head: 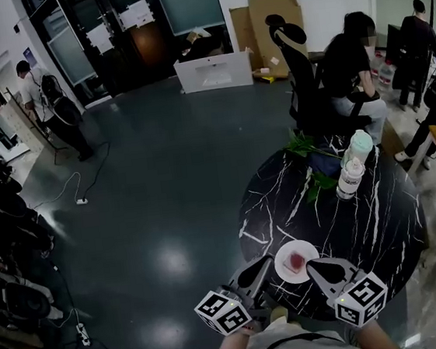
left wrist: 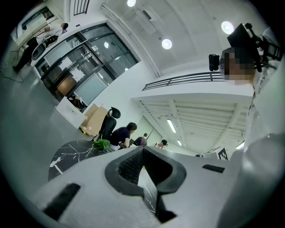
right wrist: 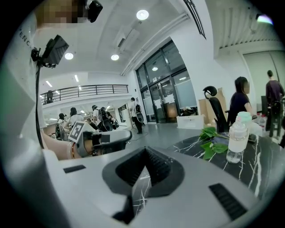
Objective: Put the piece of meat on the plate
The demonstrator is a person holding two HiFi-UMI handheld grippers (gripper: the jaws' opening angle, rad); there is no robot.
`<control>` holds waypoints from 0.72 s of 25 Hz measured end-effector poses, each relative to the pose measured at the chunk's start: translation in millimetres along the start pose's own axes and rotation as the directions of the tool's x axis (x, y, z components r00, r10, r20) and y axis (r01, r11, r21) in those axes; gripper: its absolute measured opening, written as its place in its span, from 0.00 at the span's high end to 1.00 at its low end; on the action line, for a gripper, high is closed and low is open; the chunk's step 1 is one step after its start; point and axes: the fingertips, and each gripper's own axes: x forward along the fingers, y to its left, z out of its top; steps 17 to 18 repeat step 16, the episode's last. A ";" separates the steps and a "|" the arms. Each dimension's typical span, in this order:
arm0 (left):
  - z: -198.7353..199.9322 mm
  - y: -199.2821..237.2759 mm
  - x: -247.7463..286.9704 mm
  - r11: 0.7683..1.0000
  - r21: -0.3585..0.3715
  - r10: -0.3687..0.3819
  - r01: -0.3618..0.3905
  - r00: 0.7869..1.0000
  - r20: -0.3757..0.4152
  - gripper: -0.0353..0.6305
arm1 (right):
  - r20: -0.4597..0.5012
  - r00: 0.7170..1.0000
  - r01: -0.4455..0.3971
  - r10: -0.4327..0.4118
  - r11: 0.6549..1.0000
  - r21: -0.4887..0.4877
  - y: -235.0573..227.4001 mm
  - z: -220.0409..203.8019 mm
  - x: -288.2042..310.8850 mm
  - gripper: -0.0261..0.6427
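A pink piece of meat (head: 297,261) lies on a small white plate (head: 309,251) near the front edge of the round black marble table (head: 372,226). In the head view my left gripper (head: 265,262) hovers just left of the plate and my right gripper (head: 314,266) just right of it, both above the table. Each one's jaws are shut with nothing between them, as the left gripper view (left wrist: 144,180) and the right gripper view (right wrist: 138,185) show. Neither touches the meat or the plate.
Two plastic bottles (head: 351,176) and a bunch of green leaves (head: 309,150) stand at the table's far side. Behind it a person sits beside a black office chair (head: 292,59). Cables and a power strip (head: 83,332) lie on the dark floor at left.
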 end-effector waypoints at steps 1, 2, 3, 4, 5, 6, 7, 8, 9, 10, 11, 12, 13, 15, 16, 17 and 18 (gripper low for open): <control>0.9 -0.3 -0.4 1.000 -0.001 0.003 -0.003 1.000 0.002 0.93 | 0.001 1.000 -0.001 0.001 1.000 0.001 0.4 -0.2 -0.1 0.94; 1.3 0.1 -0.8 1.000 0.003 0.002 -0.002 1.000 0.003 0.93 | 0.002 1.000 -0.002 0.002 1.000 0.003 0.8 -0.2 0.0 0.94; 1.8 0.8 -1.2 1.000 0.008 0.002 -0.002 1.000 0.005 0.93 | 0.003 1.000 -0.003 0.003 1.000 0.004 1.2 0.1 0.4 0.94; 2.9 1.7 -1.5 1.000 0.011 0.005 -0.006 1.000 0.009 0.93 | 0.005 1.000 -0.005 0.005 1.000 0.003 2.0 0.8 0.9 0.94; 4.3 2.4 -1.9 1.000 0.011 0.010 -0.010 1.000 0.013 0.93 | 0.007 1.000 -0.009 0.009 1.000 0.001 3.1 2.1 1.7 0.94; 5.9 2.8 -2.2 1.000 0.011 0.013 -0.013 1.000 0.018 0.93 | 0.009 1.000 -0.014 0.014 1.000 -0.002 4.4 3.6 2.5 0.94; 7.2 2.7 -2.2 1.000 0.011 0.015 -0.015 1.000 0.021 0.93 | 0.011 1.000 -0.018 0.019 1.000 -0.006 5.8 4.9 3.3 0.94; 7.8 2.3 -2.0 1.000 0.013 0.015 -0.015 1.000 0.023 0.93 | 0.012 1.000 -0.023 0.023 1.000 -0.008 6.8 5.8 4.1 0.94; 7.9 2.1 -1.6 1.000 0.014 0.015 -0.015 1.000 0.023 0.93 | 0.013 1.000 -0.026 0.026 1.000 -0.009 7.2 6.2 4.8 0.94; 7.5 2.2 -1.0 1.000 0.017 0.014 -0.014 1.000 0.023 0.93 | 0.013 1.000 -0.028 0.028 1.000 -0.009 7.0 6.0 5.5 0.94; 7.0 2.7 -0.3 1.000 0.020 0.013 -0.013 1.000 0.022 0.93 | 0.011 1.000 -0.029 0.029 1.000 -0.008 6.3 5.5 6.2 0.94; 6.7 3.3 0.5 1.000 0.023 0.012 -0.013 1.000 0.020 0.93 | 0.009 1.000 -0.030 0.030 1.000 -0.007 5.3 4.8 6.6 0.94; 6.8 3.7 1.3 1.000 0.024 0.011 -0.012 1.000 0.018 0.93 | 0.007 1.000 -0.029 0.029 1.000 -0.004 4.3 4.2 6.9 0.94; 8.0 4.3 3.0 1.000 0.024 0.010 -0.010 1.000 0.017 0.93 | 0.004 1.000 -0.026 0.026 1.000 0.002 2.0 3.4 7.2 0.94; 8.7 4.7 3.8 1.000 0.024 0.009 -0.010 1.000 0.016 0.93 | 0.003 1.000 -0.024 0.024 1.000 0.005 0.9 3.1 7.2 0.94; 8.7 4.7 3.8 1.000 0.024 0.009 -0.010 1.000 0.016 0.93 | 0.003 1.000 -0.024 0.024 1.000 0.005 0.9 3.1 7.2 0.94; 8.7 4.7 3.8 1.000 0.024 0.009 -0.010 1.000 0.016 0.93 | 0.003 1.000 -0.024 0.024 1.000 0.005 0.9 3.1 7.2 0.94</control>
